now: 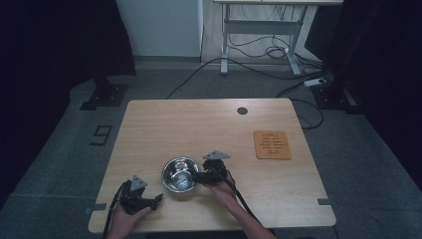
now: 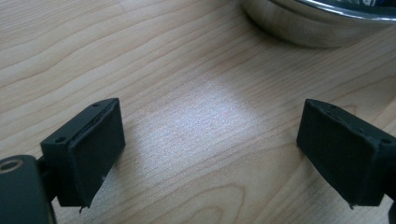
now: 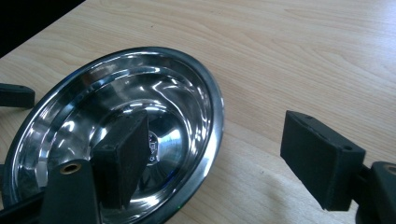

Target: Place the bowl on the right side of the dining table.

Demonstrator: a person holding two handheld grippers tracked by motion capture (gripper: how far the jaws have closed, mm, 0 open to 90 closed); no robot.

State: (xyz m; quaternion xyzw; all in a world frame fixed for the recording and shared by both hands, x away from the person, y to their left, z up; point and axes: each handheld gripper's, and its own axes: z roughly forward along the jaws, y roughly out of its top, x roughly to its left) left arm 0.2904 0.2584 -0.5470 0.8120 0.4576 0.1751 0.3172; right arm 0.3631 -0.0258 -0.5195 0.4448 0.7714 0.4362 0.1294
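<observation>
Two grippers were out; right gripper (image 3: pixel 210 158) sat nearer, jaws wide & straddling the rim of the shiny round steel bowl (image 3: pixel 140 107), w/ one jaw inside, one outside. Bowl lay near front-centre of the pale wood surface (image 1: pixel 199 124). Left gripper (image 2: pixel 210 154), also wide, empty, bowl just ahead

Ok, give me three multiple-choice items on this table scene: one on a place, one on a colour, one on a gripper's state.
1. Where is the steel bowl?
A. between the two grippers
B. on the orange mat
C. at the far edge

2. What colour is the mat?
A. blue
B. orange
C. white

3. How does the right gripper stand?
A. shut on the rim
B. open, astride the rim
C. lying in the bowl

Answers: 1 A, the left gripper sits on its other side; 2 B, it shows orange; 3 B, one jaw is inside the bowl and one outside, wide apart.
</observation>
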